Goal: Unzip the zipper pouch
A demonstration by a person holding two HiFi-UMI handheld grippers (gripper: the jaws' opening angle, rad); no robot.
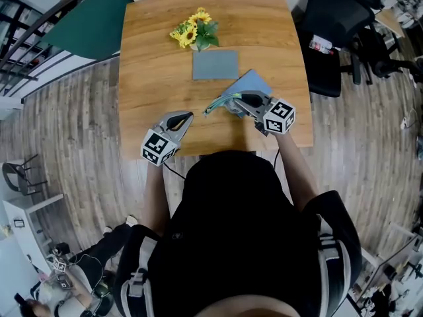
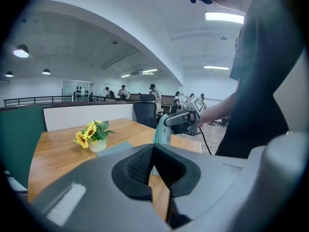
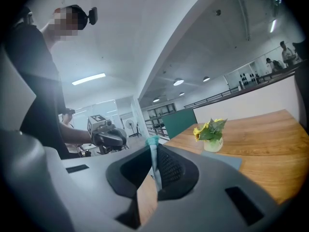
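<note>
The blue-green zipper pouch (image 1: 251, 84) hangs above the wooden table (image 1: 152, 65), right of the middle. My right gripper (image 1: 232, 102) is shut on its near edge. In the right gripper view that edge is a thin teal strip (image 3: 153, 146) standing up between the pressed jaws of the right gripper (image 3: 153, 170). My left gripper (image 1: 188, 116) hovers to the pouch's left, apart from it and shut on nothing. In the left gripper view the left gripper's (image 2: 153, 151) jaws meet, with the pouch (image 2: 161, 129) and the right gripper (image 2: 170, 121) beyond.
A small vase of sunflowers (image 1: 194, 32) stands at the table's far middle, with a grey-blue mat (image 1: 215, 65) just in front of it. A black office chair (image 1: 337, 25) sits beyond the table's right edge. A dark green panel (image 1: 92, 25) lies at the far left.
</note>
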